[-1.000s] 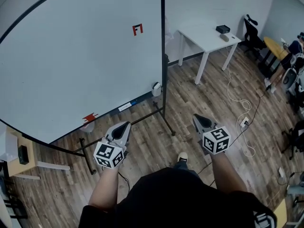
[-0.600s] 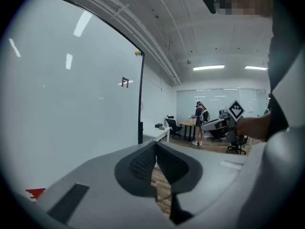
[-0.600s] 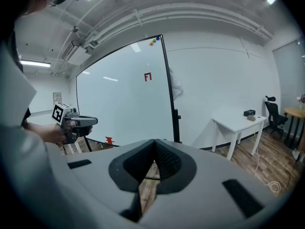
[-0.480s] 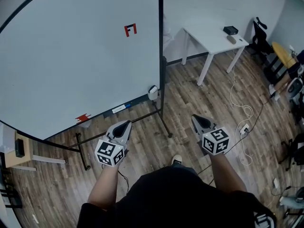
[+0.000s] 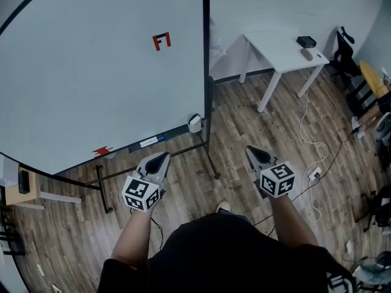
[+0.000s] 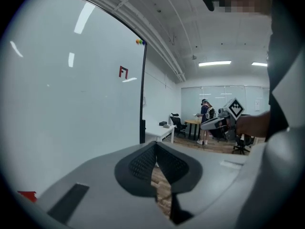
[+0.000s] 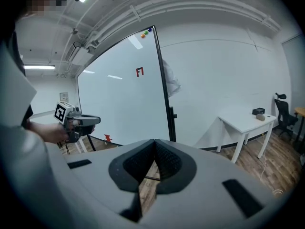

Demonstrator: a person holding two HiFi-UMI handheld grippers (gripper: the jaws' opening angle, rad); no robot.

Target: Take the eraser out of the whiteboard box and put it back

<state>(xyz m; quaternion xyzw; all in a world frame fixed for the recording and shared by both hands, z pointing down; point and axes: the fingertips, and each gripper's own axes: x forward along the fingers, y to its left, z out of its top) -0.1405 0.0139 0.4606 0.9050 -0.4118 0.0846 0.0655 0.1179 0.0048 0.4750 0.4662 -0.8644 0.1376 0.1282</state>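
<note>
A small white box [image 5: 194,122] hangs at the right end of the whiteboard's tray [image 5: 165,137]. I cannot make out the eraser in any view. My left gripper [image 5: 161,157] is shut and empty, held over the wood floor just short of the tray. My right gripper [image 5: 251,151] is also shut and empty, level with the left one and to the right of the board's stand. In the left gripper view the jaws [image 6: 155,144] meet with nothing between them, and it is the same in the right gripper view [image 7: 155,141].
The big whiteboard [image 5: 91,72] carries a red magnet [image 5: 161,41]. A red piece [image 5: 102,151] and a white-blue item [image 5: 149,141] lie on its tray. Its stand's foot [image 5: 211,163] runs between my grippers. A white table [image 5: 284,50] stands at the back right, and cables [image 5: 308,133] lie on the floor.
The whiteboard, its tray and the white box have drawn nearer to me, and the table has slid right. Both grippers stay shut in the same spots in the head view.
</note>
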